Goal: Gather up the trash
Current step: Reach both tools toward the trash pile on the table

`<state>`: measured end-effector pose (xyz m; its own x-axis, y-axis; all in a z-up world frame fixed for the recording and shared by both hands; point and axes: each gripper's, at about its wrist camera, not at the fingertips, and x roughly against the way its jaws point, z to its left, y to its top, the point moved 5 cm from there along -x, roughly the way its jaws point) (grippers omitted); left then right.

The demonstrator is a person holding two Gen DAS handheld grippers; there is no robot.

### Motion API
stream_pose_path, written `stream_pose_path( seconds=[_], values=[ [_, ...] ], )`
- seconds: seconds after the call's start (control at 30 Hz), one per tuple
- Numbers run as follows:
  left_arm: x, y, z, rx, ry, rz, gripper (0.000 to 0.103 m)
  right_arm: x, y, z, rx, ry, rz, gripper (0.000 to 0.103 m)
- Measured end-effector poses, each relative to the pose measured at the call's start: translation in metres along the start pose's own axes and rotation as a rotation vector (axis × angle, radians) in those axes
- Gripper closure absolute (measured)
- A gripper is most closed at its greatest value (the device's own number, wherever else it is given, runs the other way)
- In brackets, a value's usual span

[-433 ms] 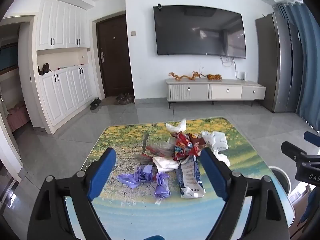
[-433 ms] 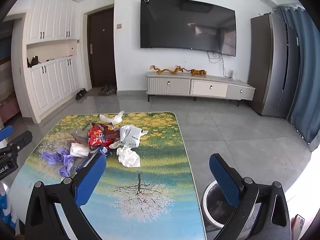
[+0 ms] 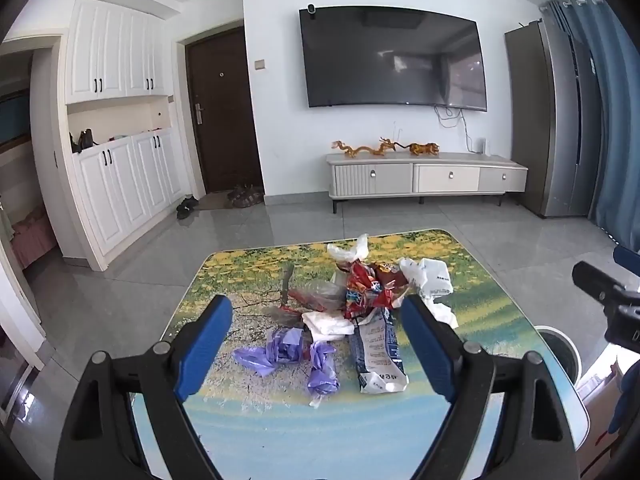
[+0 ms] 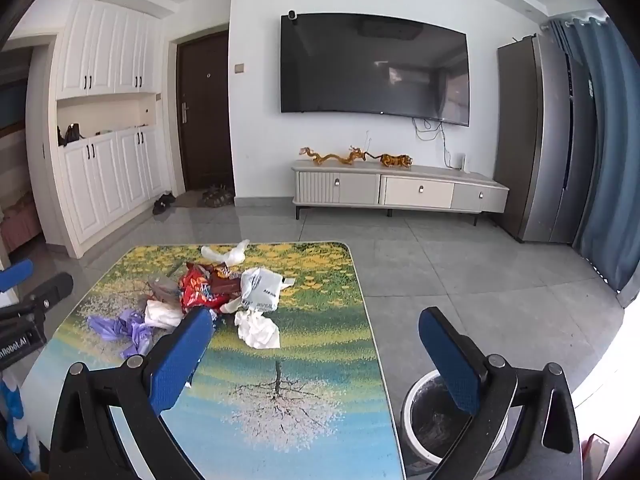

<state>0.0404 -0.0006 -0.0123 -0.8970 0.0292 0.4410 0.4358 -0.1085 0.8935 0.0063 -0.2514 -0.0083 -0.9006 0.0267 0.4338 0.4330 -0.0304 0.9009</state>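
Two hand-held grippers hang above the table (image 4: 312, 420), both with jaws spread wide and nothing between them. The left hand-held gripper (image 3: 316, 344) looks down over the trash pile (image 3: 352, 308), which sits on the middle of the table toward its far end: purple plastic scraps (image 3: 288, 354) nearest, a white and blue wrapper (image 3: 378, 356) just beside them, a red snack bag (image 3: 362, 292) behind, and a white plastic bag (image 3: 430, 278) toward the right edge. The right hand-held gripper (image 4: 316, 354) is set farther right, its left finger over the table and its right finger past the table edge, above the white bin (image 4: 432, 424) that stands on the floor just beside the table. A crumpled white tissue (image 4: 258, 328) lies apart from the heap, closest to that gripper.

Nothing appears to be collected yet, so this looks like the opening approach. The next move likely calls for lowering one open gripper onto a single piece at the pile's near edge, the purple scraps or the tissue, closing on it, then carrying it over the bin. The thin, limp plastic may slip or drag neighbours along.
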Motion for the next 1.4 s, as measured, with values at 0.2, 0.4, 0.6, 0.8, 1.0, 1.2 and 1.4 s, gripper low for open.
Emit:
stream_pose_path(
  seconds=[0.2, 0.4, 0.6, 0.8, 1.0, 1.2, 1.4],
  values=[
    [-0.005, 0.002, 0.008, 0.021, 0.002, 0.001, 0.017, 0.002, 0.006, -0.009, -0.039, 0.020, -0.046, 0.000],
    [-0.018, -0.001, 0.017, 0.047, 0.017, 0.026, 0.017, -0.007, 0.008, -0.009, -0.040, 0.054, -0.024, 0.000],
    [-0.031, -0.012, 0.035, 0.074, 0.025, 0.061, 0.017, -0.017, 0.006, -0.003, -0.032, 0.112, 0.012, 0.000],
    [-0.054, -0.039, 0.040, 0.070, -0.016, 0.149, 0.018, -0.034, 0.004, -0.005, -0.040, 0.136, 0.042, 0.000],
    [-0.081, -0.062, 0.036, 0.081, -0.078, 0.243, 0.021, -0.055, -0.001, -0.003, -0.039, 0.156, 0.093, 0.000],
    [-0.110, -0.081, 0.030, 0.089, -0.131, 0.333, 0.033, -0.088, -0.016, 0.010, -0.019, 0.213, 0.187, 0.008],
    [-0.137, -0.093, 0.022, 0.092, -0.159, 0.394, 0.043, -0.133, -0.036, 0.033, 0.020, 0.309, 0.304, 0.027]
  ],
)
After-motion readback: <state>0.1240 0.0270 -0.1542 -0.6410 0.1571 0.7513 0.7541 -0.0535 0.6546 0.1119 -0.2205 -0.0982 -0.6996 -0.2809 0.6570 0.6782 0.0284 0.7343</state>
